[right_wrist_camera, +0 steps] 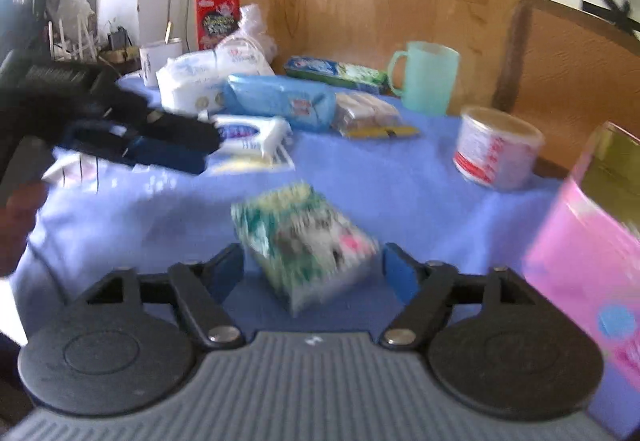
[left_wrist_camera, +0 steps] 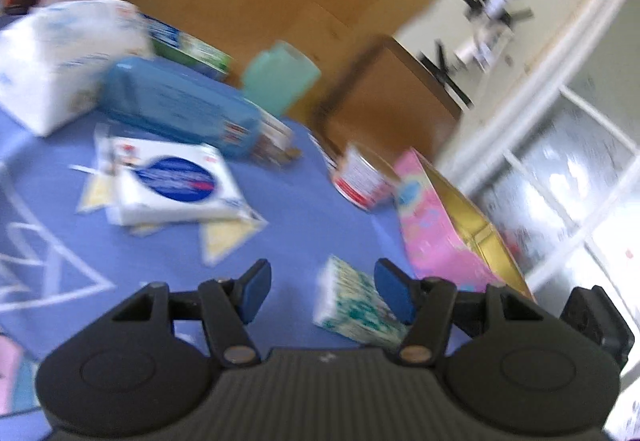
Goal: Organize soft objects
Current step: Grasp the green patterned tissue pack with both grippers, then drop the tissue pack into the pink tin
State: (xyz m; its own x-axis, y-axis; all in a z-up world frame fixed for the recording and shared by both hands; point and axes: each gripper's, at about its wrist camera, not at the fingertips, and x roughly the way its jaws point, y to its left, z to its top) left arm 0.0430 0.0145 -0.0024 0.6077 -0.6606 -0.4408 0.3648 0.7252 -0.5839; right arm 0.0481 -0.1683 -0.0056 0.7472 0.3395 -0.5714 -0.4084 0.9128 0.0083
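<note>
The right gripper (right_wrist_camera: 314, 273) has its jaws spread wide on either side of a small green-and-white patterned soft pack (right_wrist_camera: 306, 241) lying on the blue tablecloth (right_wrist_camera: 384, 181). The blue pads stand clear of the pack's sides — no contact is visible, though motion blur softens the edges.

The left gripper (left_wrist_camera: 320, 291) has its jaws partly open with nothing between them; only cloth shows in the gap. In the left wrist view the same patterned pack (left_wrist_camera: 352, 301) lies just beside the right-hand blue pad, partly behind it.

A pink open-topped cardboard box with a gold lining (left_wrist_camera: 448, 237) stands near the pack at the table edge. Farther back on the cloth lie a white wipes pack with a blue oval label (left_wrist_camera: 176, 185), a long blue plastic pack (left_wrist_camera: 180, 109) and a large white soft pack (left_wrist_camera: 60, 57) — all well apart from both grippers. A red-and-white round tub (right_wrist_camera: 496, 147) and a mint-green plastic mug (right_wrist_camera: 426, 77) stand beyond.
</note>
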